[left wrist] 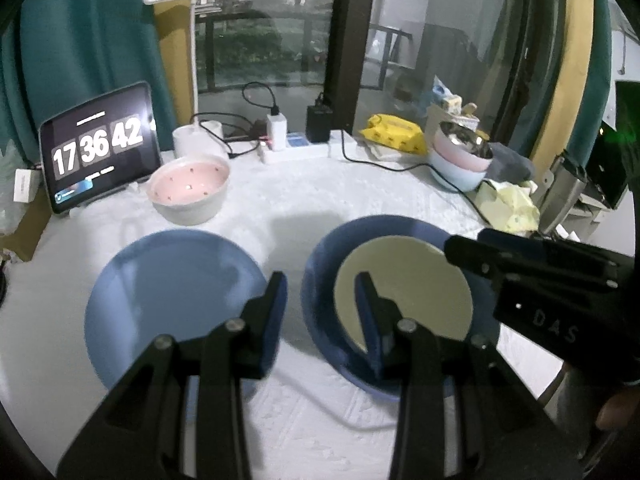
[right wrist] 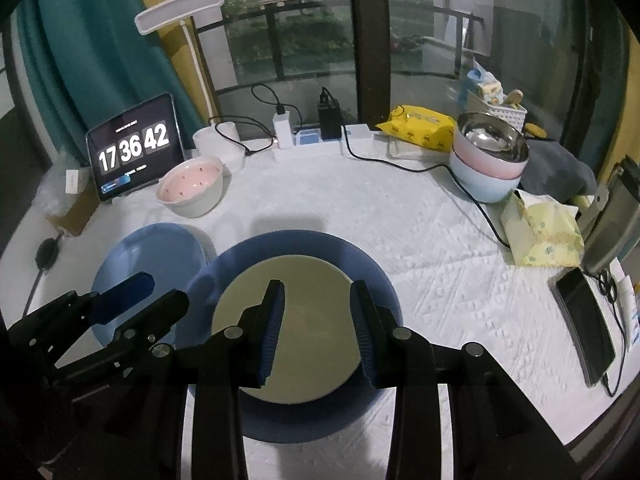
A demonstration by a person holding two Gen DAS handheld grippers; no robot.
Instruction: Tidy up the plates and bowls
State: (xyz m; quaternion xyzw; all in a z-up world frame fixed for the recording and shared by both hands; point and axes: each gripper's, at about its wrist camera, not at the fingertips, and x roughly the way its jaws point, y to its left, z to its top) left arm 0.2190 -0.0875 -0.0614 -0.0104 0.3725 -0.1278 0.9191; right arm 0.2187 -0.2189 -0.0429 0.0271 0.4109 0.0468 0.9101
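Observation:
A small cream plate lies on a dark blue plate on the white cloth. A light blue plate lies to its left and shows in the right wrist view. A pink-lined white bowl sits behind it. A steel bowl tops stacked pink and blue bowls at the back right. My left gripper is open, hovering between the two blue plates. My right gripper is open above the cream plate, holding nothing.
A tablet clock, a desk lamp, a power strip with chargers and cables and a yellow wipes pack line the back. A tissue pack, a phone and a flask lie right.

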